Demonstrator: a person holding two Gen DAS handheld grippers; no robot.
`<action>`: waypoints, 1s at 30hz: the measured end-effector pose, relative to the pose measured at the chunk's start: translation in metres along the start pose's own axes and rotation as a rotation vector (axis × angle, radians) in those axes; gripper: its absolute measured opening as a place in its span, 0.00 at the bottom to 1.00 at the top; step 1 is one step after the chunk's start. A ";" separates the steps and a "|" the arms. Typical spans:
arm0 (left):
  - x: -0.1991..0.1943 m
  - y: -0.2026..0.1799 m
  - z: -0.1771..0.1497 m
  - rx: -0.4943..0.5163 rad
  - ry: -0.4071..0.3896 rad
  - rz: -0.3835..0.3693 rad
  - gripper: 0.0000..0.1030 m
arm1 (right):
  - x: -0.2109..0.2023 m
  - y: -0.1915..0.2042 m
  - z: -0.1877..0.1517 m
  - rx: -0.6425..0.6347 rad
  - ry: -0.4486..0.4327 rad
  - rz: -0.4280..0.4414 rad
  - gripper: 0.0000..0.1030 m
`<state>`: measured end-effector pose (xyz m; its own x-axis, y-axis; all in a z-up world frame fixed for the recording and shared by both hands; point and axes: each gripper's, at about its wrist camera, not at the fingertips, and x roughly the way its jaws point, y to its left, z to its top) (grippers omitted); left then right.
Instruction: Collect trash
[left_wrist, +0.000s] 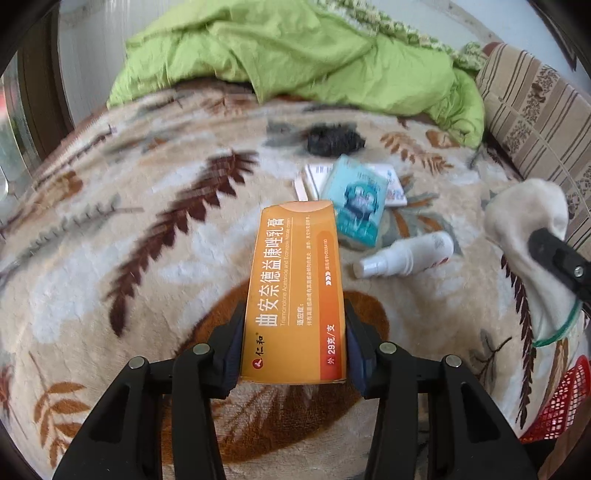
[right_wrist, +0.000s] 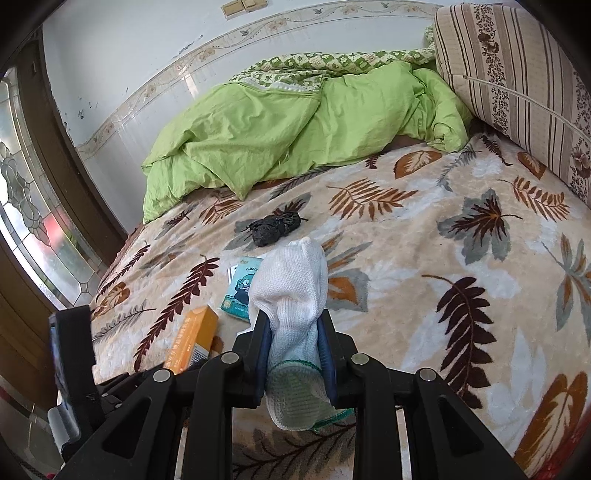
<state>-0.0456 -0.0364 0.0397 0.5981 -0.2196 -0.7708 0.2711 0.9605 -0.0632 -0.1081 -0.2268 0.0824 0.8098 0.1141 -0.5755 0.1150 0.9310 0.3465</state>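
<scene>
My left gripper (left_wrist: 294, 321) is shut on an orange medicine box (left_wrist: 295, 291) and holds it above the leaf-patterned blanket (left_wrist: 110, 229); the box also shows in the right wrist view (right_wrist: 194, 338). My right gripper (right_wrist: 293, 325) is shut on a white sock (right_wrist: 291, 291), which also shows at the right of the left wrist view (left_wrist: 524, 236). On the blanket lie a teal tissue pack (left_wrist: 356, 201), a white spray bottle (left_wrist: 406, 254), a white flat box (left_wrist: 317, 177) and a black crumpled wad (left_wrist: 334, 138).
A green quilt (right_wrist: 295, 140) is bunched at the back of the bed. A striped cushion (right_wrist: 517, 74) stands at the right. A red mesh basket (left_wrist: 561, 398) shows at the lower right. A glass door (right_wrist: 29, 221) is at the left.
</scene>
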 end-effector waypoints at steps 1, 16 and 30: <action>-0.004 -0.001 0.001 0.003 -0.019 0.007 0.44 | 0.000 0.000 0.000 -0.002 -0.002 0.000 0.25; -0.036 -0.002 0.007 0.028 -0.209 0.111 0.44 | -0.001 0.007 -0.002 -0.023 -0.010 0.013 0.25; -0.042 -0.008 0.003 0.061 -0.238 0.140 0.44 | -0.001 0.007 -0.002 -0.025 -0.013 0.018 0.25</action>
<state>-0.0702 -0.0352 0.0746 0.7914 -0.1266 -0.5980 0.2138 0.9739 0.0767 -0.1096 -0.2194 0.0842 0.8191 0.1262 -0.5595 0.0862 0.9373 0.3376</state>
